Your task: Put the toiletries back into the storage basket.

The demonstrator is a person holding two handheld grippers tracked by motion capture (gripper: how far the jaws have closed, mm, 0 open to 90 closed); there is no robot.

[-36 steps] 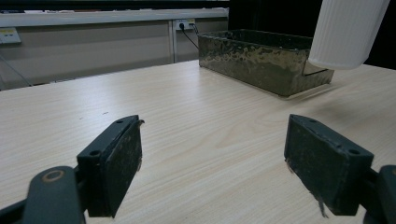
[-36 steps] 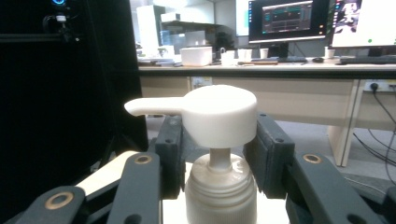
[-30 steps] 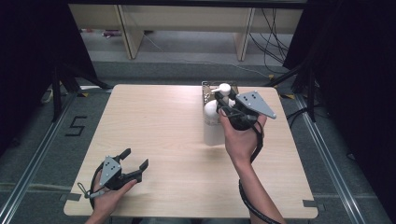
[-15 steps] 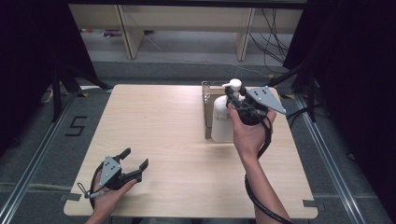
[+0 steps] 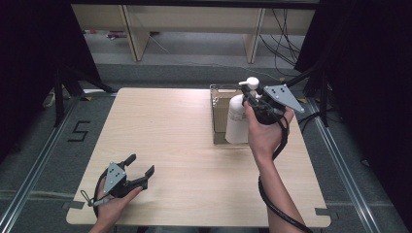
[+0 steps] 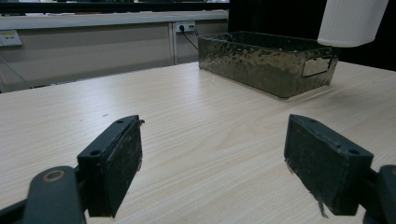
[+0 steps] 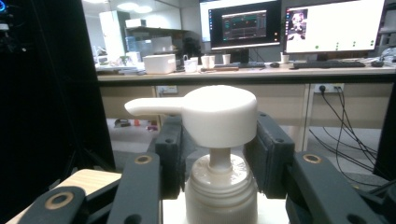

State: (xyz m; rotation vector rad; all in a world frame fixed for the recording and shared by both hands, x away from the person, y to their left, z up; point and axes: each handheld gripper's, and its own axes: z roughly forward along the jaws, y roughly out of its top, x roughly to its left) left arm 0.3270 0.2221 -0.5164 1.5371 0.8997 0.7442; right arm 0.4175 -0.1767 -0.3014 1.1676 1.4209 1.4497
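Note:
A white pump bottle (image 5: 238, 119) hangs upright above a dark metal basket (image 5: 219, 97) at the table's far right. My right gripper (image 5: 248, 101) is shut on the bottle near its top. Its black pads (image 7: 170, 156) flank the collar just under the white pump head (image 7: 212, 114). The bottle's ribbed base (image 6: 352, 21) hangs above the hammered metal basket (image 6: 261, 56) in the left gripper view. My left gripper (image 5: 138, 167) rests near the front left of the table, open, with only bare wood between its pads (image 6: 114, 163).
The light wooden table (image 5: 170, 131) ends close behind the basket. Beyond it stand wooden shelf legs and loose cables on the floor. Dark curtains and metal rails flank both sides. A desk with monitors (image 7: 243, 23) stands far off.
The right gripper has carried the bottle to the right and a little up, from beside the basket's left edge to over the basket. The left gripper has stayed put.

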